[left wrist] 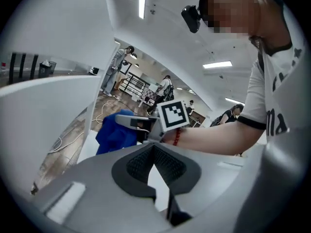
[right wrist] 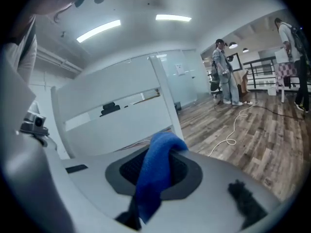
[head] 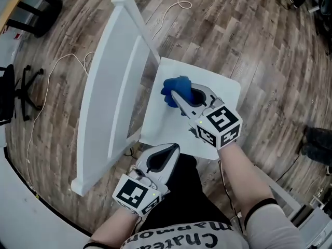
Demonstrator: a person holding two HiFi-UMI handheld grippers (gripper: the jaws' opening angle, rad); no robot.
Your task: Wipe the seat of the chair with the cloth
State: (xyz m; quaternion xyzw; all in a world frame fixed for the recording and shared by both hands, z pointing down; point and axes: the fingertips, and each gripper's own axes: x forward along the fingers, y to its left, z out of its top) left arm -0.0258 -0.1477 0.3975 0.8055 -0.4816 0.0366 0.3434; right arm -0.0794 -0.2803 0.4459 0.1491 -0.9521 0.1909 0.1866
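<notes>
Pinching blue cloth [head: 169, 87] in right claw [head: 177, 96] on chair seat [head: 224, 87], left claw [head: 174, 149] clenched, empty

light: bright, even, from ceiling strips [right wrist: 99, 30] above the fingers [right wrist: 125, 171] | shadows: soft | edges: fisheye bend, dark corners | focus: blurred close behind fingers

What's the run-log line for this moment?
stage: wiping | right tool: shut on blue cloth, cloth on chair seat near backrest | left tool: shut, empty, by seat's front edge
</notes>
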